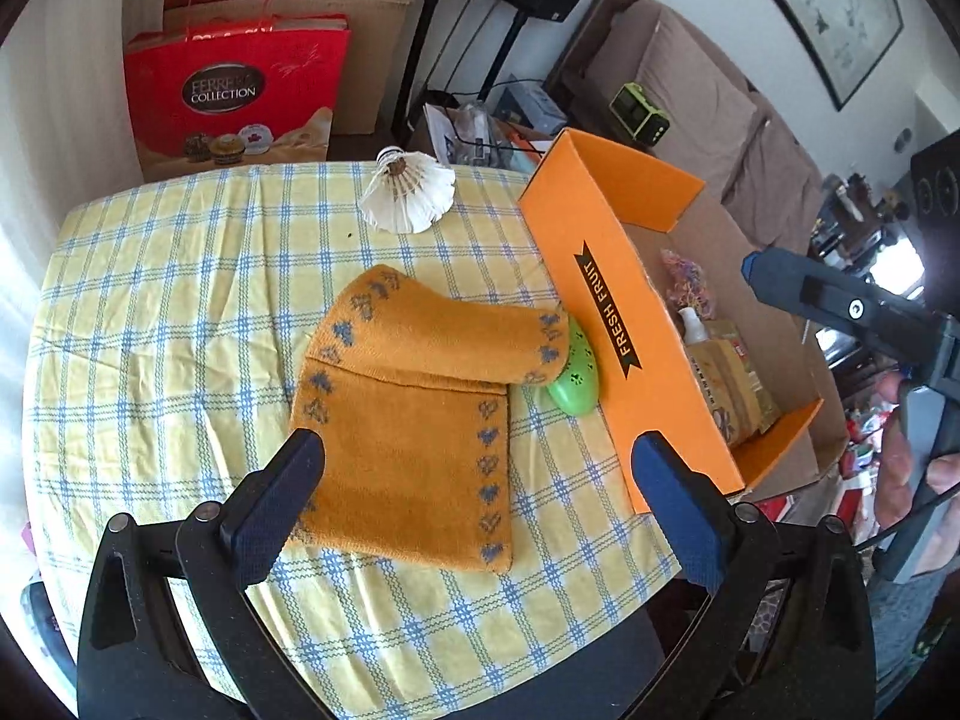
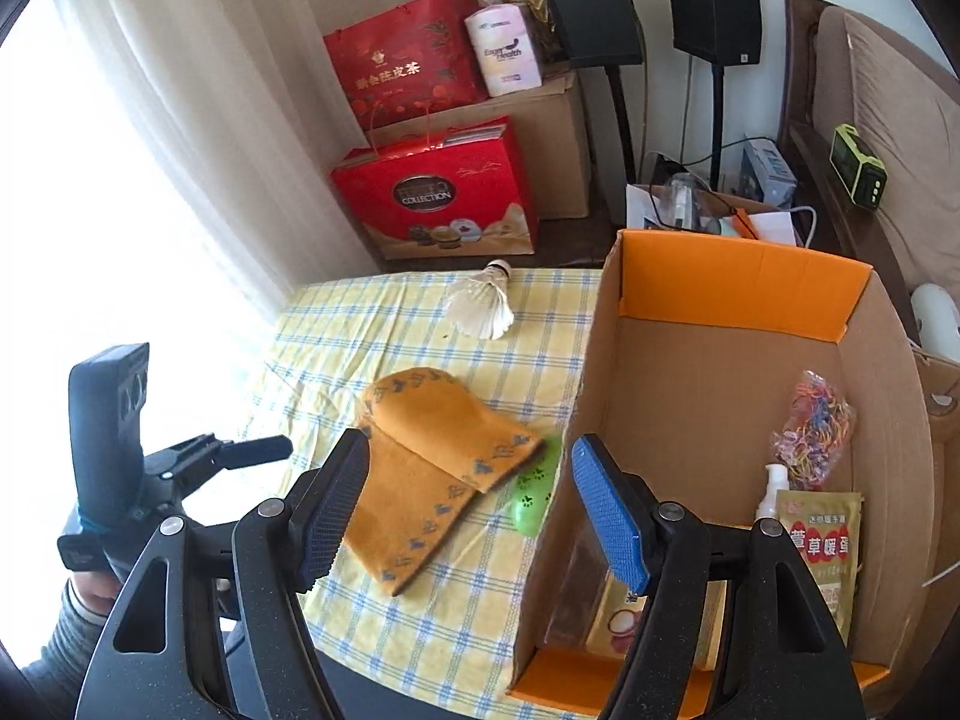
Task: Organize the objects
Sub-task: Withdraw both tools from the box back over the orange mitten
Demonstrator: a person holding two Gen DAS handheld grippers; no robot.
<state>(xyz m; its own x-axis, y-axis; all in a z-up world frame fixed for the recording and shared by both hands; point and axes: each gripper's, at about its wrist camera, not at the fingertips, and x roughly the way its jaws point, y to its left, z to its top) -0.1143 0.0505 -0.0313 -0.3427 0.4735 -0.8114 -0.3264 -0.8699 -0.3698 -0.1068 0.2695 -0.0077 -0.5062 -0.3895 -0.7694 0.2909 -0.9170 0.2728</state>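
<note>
Your left gripper (image 1: 480, 492) hangs with its jaws spread wide and nothing between them, poised over the near end of the folded orange knit cloth (image 1: 408, 414) on the checked tablecloth (image 1: 150, 312). Your right gripper (image 2: 468, 516) is likewise open and empty, straddling the near wall of the orange fruit box (image 1: 606, 312).

The cloth looks like the step in hand. Come down on its doubled edge so you pinch both layers, or the fold will likely fall open as you lift. Note the green plastic egg (image 1: 573, 381) tucked under the cloth's far corner, touching the box wall: lift straight up first so it is not dragged along.

Inside the box, a pump bottle (image 2: 774, 489), a packet (image 2: 819, 546) and a bag of coloured bands (image 2: 810, 426) crowd the right side; the left floor looks freer. The shuttlecock (image 1: 408, 192) waits at the far edge.
</note>
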